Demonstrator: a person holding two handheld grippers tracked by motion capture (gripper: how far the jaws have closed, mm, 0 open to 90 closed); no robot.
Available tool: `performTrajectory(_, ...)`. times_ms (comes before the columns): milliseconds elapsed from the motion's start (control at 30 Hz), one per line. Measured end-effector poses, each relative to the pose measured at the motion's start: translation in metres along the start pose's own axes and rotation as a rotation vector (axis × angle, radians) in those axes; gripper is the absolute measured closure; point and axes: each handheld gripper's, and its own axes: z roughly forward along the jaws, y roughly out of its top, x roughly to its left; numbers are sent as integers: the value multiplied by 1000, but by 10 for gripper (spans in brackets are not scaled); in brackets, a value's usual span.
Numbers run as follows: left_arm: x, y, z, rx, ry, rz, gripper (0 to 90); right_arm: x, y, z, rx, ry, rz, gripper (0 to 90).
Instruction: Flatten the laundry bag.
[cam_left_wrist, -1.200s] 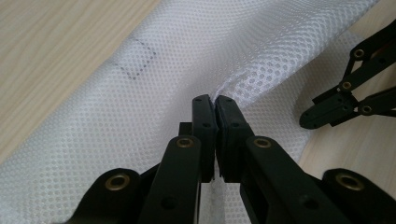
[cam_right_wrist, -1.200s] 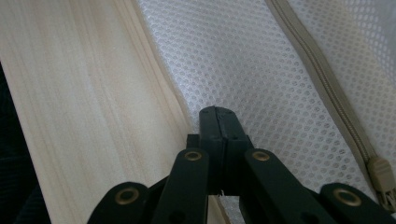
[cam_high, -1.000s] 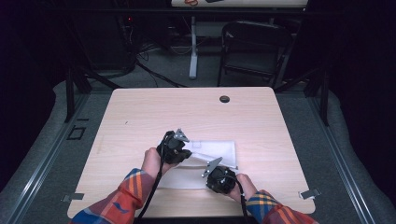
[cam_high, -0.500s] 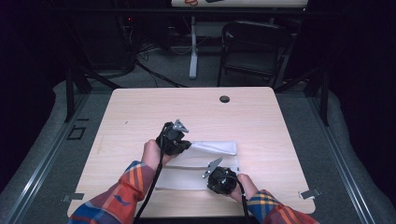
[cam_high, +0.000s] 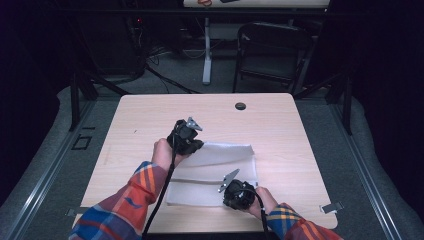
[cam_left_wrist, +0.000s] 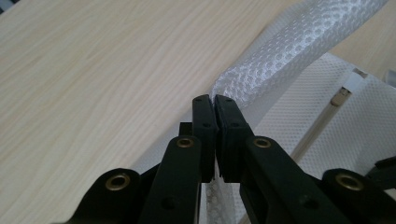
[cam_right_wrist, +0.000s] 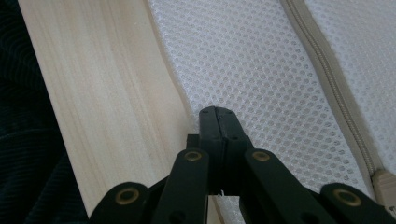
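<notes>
Folding the white mesh bag (cam_high: 215, 170) looks to be the step in hand, and it goes well only if both grips stay firm. The bag lies on the near half of the bench (cam_high: 150, 120), between the person's two hands, with its zipper (cam_right_wrist: 336, 107) running along its length.

The left gripper (cam_high: 187, 142) has its jaws closed tight on the far left edge of the bag, and in the left gripper view that edge rises off the wood as a rolled ridge of mesh (cam_left_wrist: 280, 51). The right gripper (cam_high: 235, 192) sits at the near edge, jaws likewise pressed together on a pinch of the fabric (cam_right_wrist: 261, 84), low against the bench.

To do this well, I judge that the right gripper should act as the anchor, holding the near edge flat so the bag does not slide. The left gripper should carry its edge up and over in a smooth arc toward the near side (high enough that the mesh clears itself, not so high that it drags the whole bag). Mesh is slippery and thin, so a loose pinch could let it slip out mid-fold. The lifted edge should be laid down square with the near one, with the zipper kept straight, before either gripper lets go.
</notes>
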Motion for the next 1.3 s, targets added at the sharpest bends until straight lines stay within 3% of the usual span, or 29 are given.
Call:
performTrajectory(633,16,24,-1,-7,80,12,875,1,-2,-3,34,16,-23,900)
performTrajectory(900,21,34,3,-27,92,12,874,3,-3,-3,30,38,-13,900)
performTrajectory(967,22,35,5,-29,96,17,874,5,-4,-1,7,45,2,900)
performTrajectory(1033,23,38,7,-30,98,18,875,4,-2,-4,49,34,-31,900)
performTrajectory(1167,27,42,10,-37,113,10,874,6,-3,-3,35,51,-14,900)
performTrajectory(1300,31,46,13,-43,125,2,874,6,-2,-4,51,42,-36,900)
